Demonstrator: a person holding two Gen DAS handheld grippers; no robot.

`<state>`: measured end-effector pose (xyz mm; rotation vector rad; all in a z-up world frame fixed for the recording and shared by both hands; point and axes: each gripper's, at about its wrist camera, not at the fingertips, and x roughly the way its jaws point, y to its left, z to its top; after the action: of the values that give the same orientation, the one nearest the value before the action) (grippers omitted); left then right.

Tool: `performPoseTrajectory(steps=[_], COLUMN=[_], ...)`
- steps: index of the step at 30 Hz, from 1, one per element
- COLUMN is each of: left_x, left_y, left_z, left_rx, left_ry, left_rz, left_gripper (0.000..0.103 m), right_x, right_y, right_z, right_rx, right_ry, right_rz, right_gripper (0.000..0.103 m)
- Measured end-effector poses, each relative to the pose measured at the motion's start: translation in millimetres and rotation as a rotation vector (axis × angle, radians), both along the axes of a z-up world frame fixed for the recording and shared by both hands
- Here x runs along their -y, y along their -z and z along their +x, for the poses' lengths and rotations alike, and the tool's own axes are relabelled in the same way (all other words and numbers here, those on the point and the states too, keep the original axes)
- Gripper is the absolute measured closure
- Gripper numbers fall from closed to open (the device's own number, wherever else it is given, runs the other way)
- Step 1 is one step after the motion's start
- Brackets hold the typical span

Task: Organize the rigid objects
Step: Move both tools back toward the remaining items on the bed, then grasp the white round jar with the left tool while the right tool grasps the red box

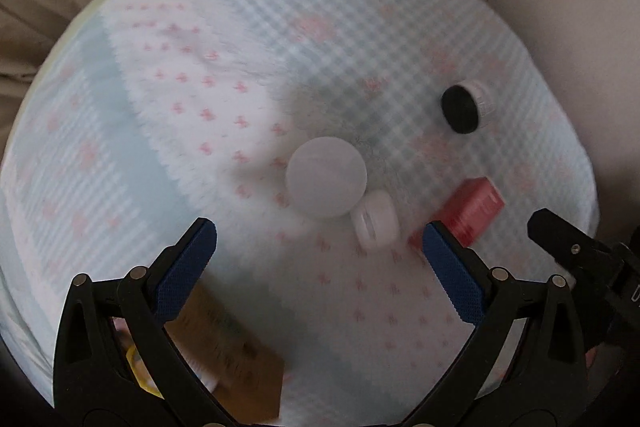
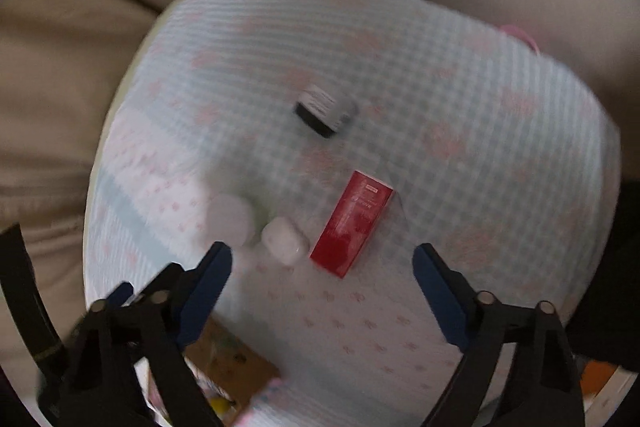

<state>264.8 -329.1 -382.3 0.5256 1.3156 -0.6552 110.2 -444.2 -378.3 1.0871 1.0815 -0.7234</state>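
Little seems done yet: the frosted round lid (image 1: 326, 177), the white earbud case (image 1: 376, 220), the red box (image 2: 352, 223) and the black-capped jar (image 2: 325, 113) all lie loose on the patterned cloth (image 1: 160, 75), the first two touching, the jar well apart. Both the left gripper (image 1: 320, 251) and the right gripper (image 2: 322, 273) hover spread wide and empty, so every piece seems left to gather, perhaps toward the cardboard box (image 1: 236, 359) at the near edge.

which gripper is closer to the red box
Right, likely. The right gripper hangs open with the red box just ahead between its fingers; the left gripper has it off to its right.
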Motion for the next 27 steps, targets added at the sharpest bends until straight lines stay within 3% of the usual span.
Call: performPoseTrajectory(steps=[4,7,13,16,22,27], left_x=[24,32,38,36,32,35], left_y=[44,69,100,111,121,117], left_z=[7,15,23,22,17,6], left_rx=[0.014,0.028,0.048,0.056,0.031,0.056], left_ry=[0.032,0.033,0.019,0.009,0.012,0.04], left_rz=[0.045,0.071,0.088,0.086,0.051,0.056], left_gripper=[0.002,0.006,0.006,0.009,0.034,0.035], right_x=[11,16,15,13,9,8], right_y=[42,71,106,116,124,121], right_z=[6,11,22,26,24,11], right_rx=[-0.032,-0.059,-0.13,-0.165,-0.209,-0.178], right_ry=[0.111,0.168,0.21,0.2,0.187,0.192], right_rz=[0.056,0.098,0.133,0.126,0.106,0.118], right_gripper=[0.019,0.025,0.034,0.038,0.055,0.059])
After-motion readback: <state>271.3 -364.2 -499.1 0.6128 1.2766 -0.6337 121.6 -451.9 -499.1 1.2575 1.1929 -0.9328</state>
